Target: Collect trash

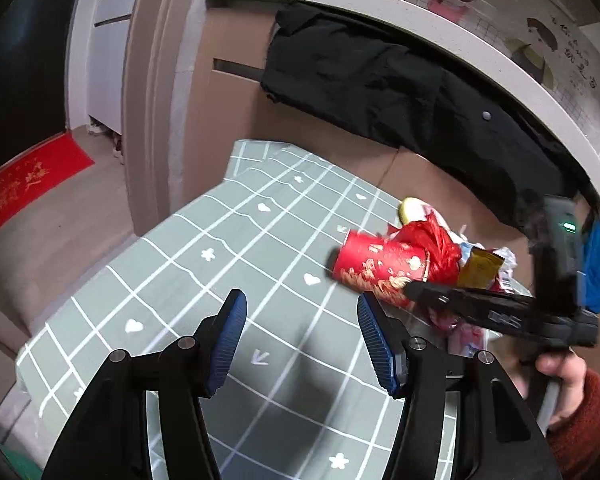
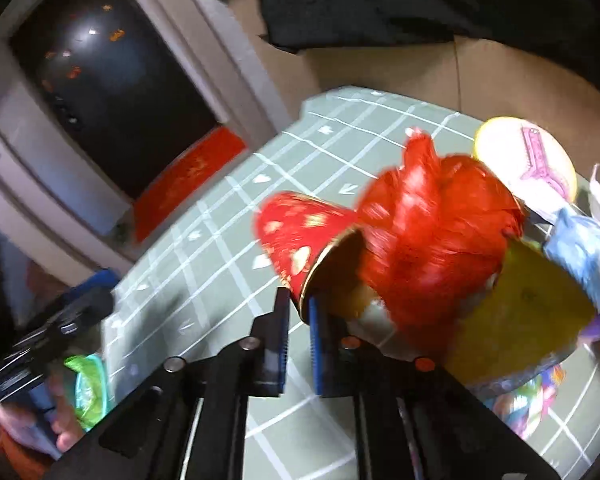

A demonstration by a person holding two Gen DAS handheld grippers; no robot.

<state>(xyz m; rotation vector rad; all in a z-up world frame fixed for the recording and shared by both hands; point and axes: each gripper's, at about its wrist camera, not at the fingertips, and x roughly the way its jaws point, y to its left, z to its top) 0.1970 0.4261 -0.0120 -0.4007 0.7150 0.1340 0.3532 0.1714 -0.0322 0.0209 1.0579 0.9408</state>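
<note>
A red paper cup [image 2: 296,236] printed with gold lies on its side on a table under a grey-green grid cloth [image 1: 236,240], its open mouth toward a pile of rubbish. The right gripper [image 2: 298,312] has its jaws drawn nearly together on the cup's rim, one blue pad inside the mouth and one outside. Just beyond the cup sit a crumpled red plastic bag [image 2: 432,232], a gold wrapper [image 2: 516,320] and a round yellow-rimmed lid [image 2: 528,160]. The left gripper [image 1: 302,336] hovers over bare cloth on the cup's near side, jaws wide apart and empty. A black coat [image 1: 380,80] hangs behind the table; a hand [image 1: 564,384] in a rust sleeve holds the right gripper.
</note>
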